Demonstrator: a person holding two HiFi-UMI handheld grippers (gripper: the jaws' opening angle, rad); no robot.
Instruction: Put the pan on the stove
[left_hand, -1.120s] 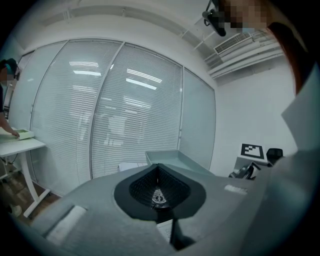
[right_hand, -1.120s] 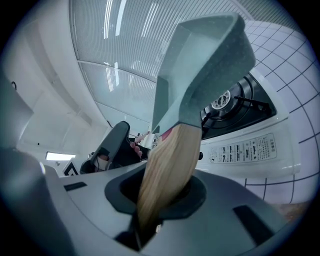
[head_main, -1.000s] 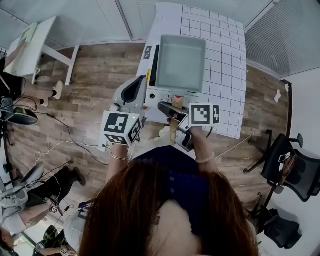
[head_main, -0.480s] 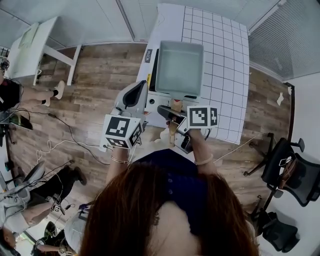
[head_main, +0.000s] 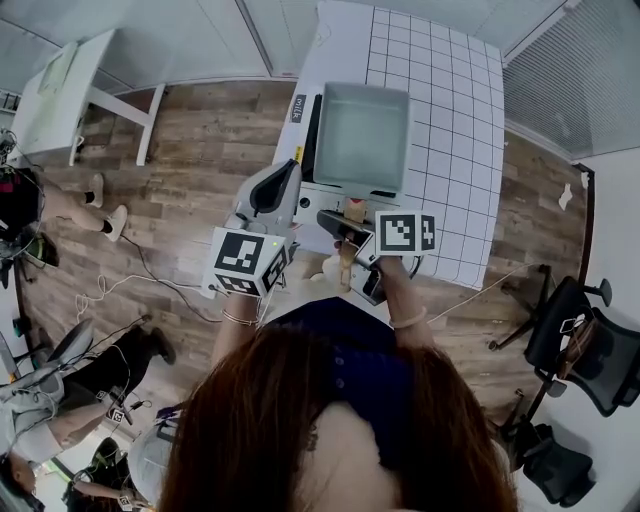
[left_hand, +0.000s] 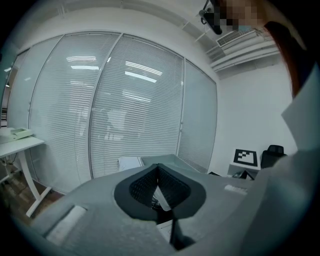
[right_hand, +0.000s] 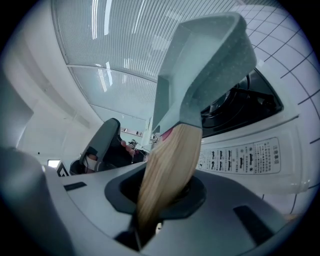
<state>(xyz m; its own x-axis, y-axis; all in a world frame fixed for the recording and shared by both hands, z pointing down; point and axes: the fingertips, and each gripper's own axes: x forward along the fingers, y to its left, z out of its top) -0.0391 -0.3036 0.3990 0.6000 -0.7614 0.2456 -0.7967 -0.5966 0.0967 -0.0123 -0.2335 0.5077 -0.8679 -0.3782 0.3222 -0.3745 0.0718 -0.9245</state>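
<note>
We have the pan (head_main: 362, 137) carried most of the way; from the head view it sits squarely over the stove (head_main: 311, 140), which stands on the gridded tabletop (head_main: 452, 110). The right tongs (head_main: 343, 228) are clamped on the pan's wooden handle (right_hand: 167, 170), which runs straight down between the jaws in the right gripper view. There the grey pan body (right_hand: 210, 65) appears raised and tilted above the dark burner (right_hand: 240, 105), with the stove's control panel (right_hand: 245, 160) just below it. We judge the pan to be held over the burner and not yet seated, though we cannot tell for certain whether its far edge touches. The left tongs (left_hand: 159, 187) are closed on nothing, tips together, held beside the stove and taking no part. What is left, as we read it, is to lower the pan flat onto the burner and release the handle.
</note>
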